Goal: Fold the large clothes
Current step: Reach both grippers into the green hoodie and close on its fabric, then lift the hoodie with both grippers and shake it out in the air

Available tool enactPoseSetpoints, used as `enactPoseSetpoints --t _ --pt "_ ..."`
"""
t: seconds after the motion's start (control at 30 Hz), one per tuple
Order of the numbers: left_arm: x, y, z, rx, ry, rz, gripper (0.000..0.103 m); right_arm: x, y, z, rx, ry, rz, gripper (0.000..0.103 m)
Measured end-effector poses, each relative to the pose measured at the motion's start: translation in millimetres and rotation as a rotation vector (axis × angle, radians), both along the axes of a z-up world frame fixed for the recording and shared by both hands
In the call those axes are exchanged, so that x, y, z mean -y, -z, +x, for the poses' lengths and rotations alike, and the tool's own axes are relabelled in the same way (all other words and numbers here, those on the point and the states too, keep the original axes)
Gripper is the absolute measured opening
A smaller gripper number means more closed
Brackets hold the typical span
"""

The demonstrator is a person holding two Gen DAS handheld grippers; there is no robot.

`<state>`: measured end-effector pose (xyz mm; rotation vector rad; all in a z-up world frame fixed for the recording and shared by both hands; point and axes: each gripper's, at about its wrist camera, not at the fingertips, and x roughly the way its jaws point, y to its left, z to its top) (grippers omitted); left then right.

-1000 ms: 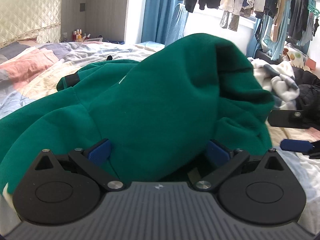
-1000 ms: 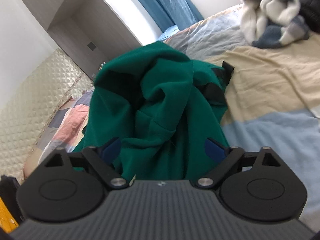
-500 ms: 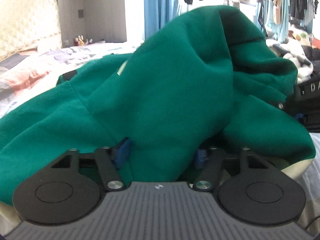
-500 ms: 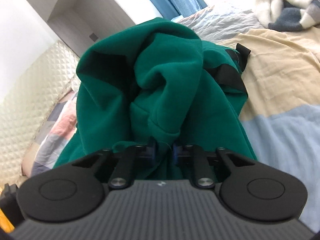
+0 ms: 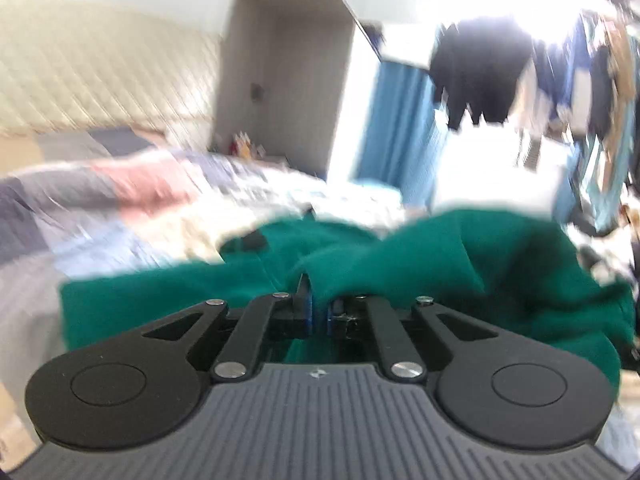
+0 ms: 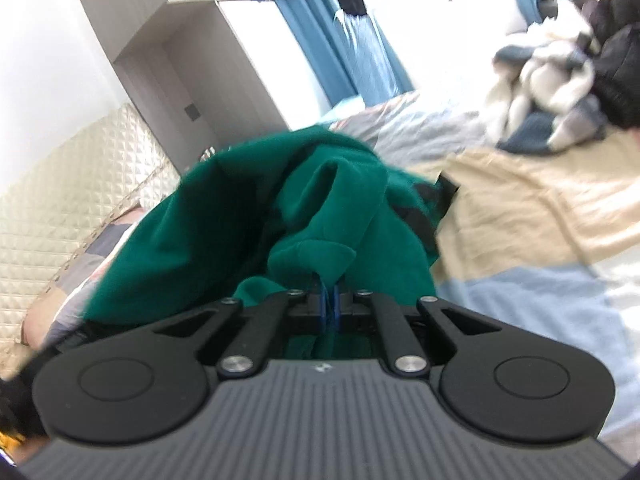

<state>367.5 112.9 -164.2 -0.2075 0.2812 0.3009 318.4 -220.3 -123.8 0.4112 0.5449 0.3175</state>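
A large dark green sweatshirt (image 5: 440, 264) with black trim lies bunched on the bed and fills the middle of both wrist views. My left gripper (image 5: 319, 314) is shut on a fold of its green fabric, the blue pads close together. My right gripper (image 6: 329, 306) is shut on another fold of the green sweatshirt (image 6: 248, 236), which rises in a heap in front of it. The left wrist view is blurred by motion.
The bed (image 6: 540, 216) has a patchwork cover of beige, blue and pink. A pile of white and dark clothes (image 6: 560, 92) lies at its far right. A quilted headboard (image 5: 100, 92), blue curtains (image 5: 404, 136) and hanging clothes (image 5: 480, 68) stand behind.
Both grippers have closed on the sweatshirt; the left shut last. The left gripper has moved quickly, and the green heap sits lower in its view.
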Motion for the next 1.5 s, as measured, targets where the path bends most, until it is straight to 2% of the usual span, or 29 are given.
enactPoseSetpoints --t 0.13,0.3,0.43,0.53,0.7,0.77,0.87,0.93,1.1,1.23,1.37,1.43,1.5 --pt "-9 -25 -30 0.066 -0.046 -0.028 0.006 15 -18 -25 0.066 0.048 -0.026 0.005" --pt "-16 -53 -83 0.160 -0.083 -0.047 0.006 36 -55 -65 0.200 0.126 -0.070 0.005" --pt "-20 -84 -127 0.248 -0.117 -0.069 0.006 54 -61 -86 0.222 0.181 -0.058 0.005" --pt "-30 -101 -153 0.301 -0.133 -0.130 0.006 65 -67 -98 0.239 0.224 -0.032 0.005" --pt "-51 -111 -178 0.355 -0.145 -0.230 0.006 78 -90 -112 0.337 0.290 -0.043 0.005" --pt "-52 -109 -175 0.349 -0.148 -0.235 0.006 84 -93 -110 0.350 0.317 -0.055 0.005" --pt "-52 -99 -155 0.315 -0.131 -0.200 0.006 90 -85 -88 0.309 0.326 -0.082 0.005" --pt "-56 -86 -128 0.253 -0.113 -0.208 0.006 90 -74 -65 0.253 0.317 -0.118 0.005" --pt "-65 -45 -53 0.055 -0.085 -0.306 0.006 88 -39 -3 0.110 0.289 -0.168 0.005" --pt "-76 -10 -6 -0.047 -0.123 -0.340 0.006 87 5 39 -0.015 0.262 -0.188 0.006" --pt "-90 23 21 -0.153 -0.117 -0.422 0.007 95 52 59 -0.164 0.262 -0.113 0.008" --pt "-94 34 29 -0.185 -0.108 -0.443 0.007 99 65 65 -0.196 0.259 -0.075 0.009" --pt "-96 40 33 -0.196 -0.103 -0.444 0.007 99 66 64 -0.197 0.259 -0.060 0.010"
